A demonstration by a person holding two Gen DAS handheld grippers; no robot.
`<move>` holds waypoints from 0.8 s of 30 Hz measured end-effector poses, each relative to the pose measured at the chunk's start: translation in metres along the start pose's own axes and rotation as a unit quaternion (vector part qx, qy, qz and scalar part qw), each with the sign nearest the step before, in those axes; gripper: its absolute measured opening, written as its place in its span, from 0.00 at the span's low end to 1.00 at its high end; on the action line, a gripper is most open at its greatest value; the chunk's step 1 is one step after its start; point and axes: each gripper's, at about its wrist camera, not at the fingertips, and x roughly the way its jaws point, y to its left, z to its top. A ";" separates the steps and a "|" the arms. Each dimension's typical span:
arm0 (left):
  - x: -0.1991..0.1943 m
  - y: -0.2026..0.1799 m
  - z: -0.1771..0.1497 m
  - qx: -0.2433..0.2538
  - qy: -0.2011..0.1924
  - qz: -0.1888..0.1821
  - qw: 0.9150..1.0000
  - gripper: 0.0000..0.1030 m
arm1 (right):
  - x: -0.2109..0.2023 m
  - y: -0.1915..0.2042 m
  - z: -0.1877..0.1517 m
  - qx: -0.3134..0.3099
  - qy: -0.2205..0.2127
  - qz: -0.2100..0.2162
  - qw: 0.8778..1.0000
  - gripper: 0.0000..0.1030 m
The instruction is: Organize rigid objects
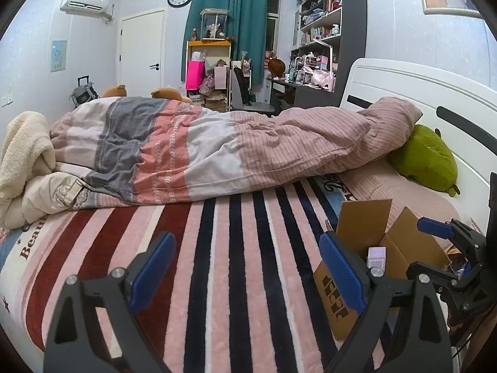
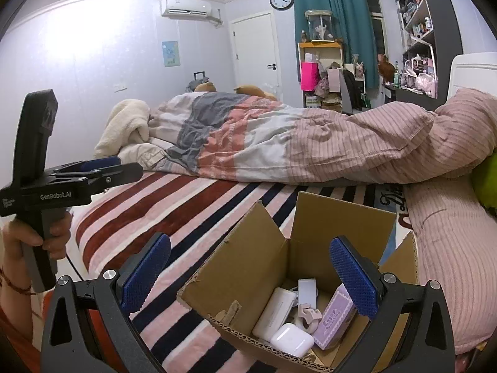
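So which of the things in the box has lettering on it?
The flat lilac case by the box's right wall; the white earbud case looks plain.

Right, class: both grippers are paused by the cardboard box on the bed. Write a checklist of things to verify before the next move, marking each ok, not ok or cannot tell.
1. Left gripper open and empty: ok.
2. Right gripper open and empty: ok, its jaws stand apart above the box.
3. Cardboard box flaps open: ok.
4. Items already in the box: ok; white earbud case, white power bank and purple box lie inside.
5. Striped blanket between the left fingers free of loose items: ok.
6. Any rigid objects left to collect: cannot tell; none shows on the visible bed.
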 end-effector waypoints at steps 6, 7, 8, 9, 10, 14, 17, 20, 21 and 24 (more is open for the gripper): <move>0.000 0.000 0.000 0.000 0.000 0.001 1.000 0.90 | 0.000 0.002 0.001 -0.003 -0.001 -0.001 1.000 1.00; 0.000 0.000 0.000 0.000 0.000 0.000 1.000 0.90 | 0.001 0.003 0.001 -0.003 0.000 -0.002 1.000 1.00; 0.000 0.000 0.000 0.001 0.000 0.001 1.000 0.90 | 0.000 0.002 0.001 -0.003 0.000 -0.002 1.000 1.00; 0.000 0.000 0.000 0.002 0.000 0.002 1.000 0.90 | 0.000 0.002 0.001 -0.003 -0.001 -0.001 1.000 1.00; 0.000 0.001 0.000 0.003 -0.001 0.002 1.000 0.90 | 0.000 0.002 0.001 -0.003 -0.001 -0.002 1.000 1.00; -0.002 0.002 -0.001 0.004 0.000 0.002 1.000 0.90 | 0.001 0.002 0.001 -0.003 -0.001 -0.001 1.000 1.00; -0.002 0.002 -0.001 0.004 -0.001 0.002 1.000 0.90 | 0.001 0.002 0.001 -0.004 -0.001 -0.002 1.000 1.00; -0.002 0.001 -0.001 0.007 0.000 0.003 1.000 0.90 | 0.001 0.001 0.001 -0.003 0.000 -0.001 1.000 1.00; -0.001 0.000 -0.001 0.007 0.000 0.003 1.000 0.90 | 0.001 0.001 0.001 -0.003 0.000 -0.001 1.000 1.00; -0.002 0.000 -0.001 0.007 0.000 0.003 1.000 0.90 | 0.001 0.000 0.001 -0.003 0.000 -0.001 1.000 1.00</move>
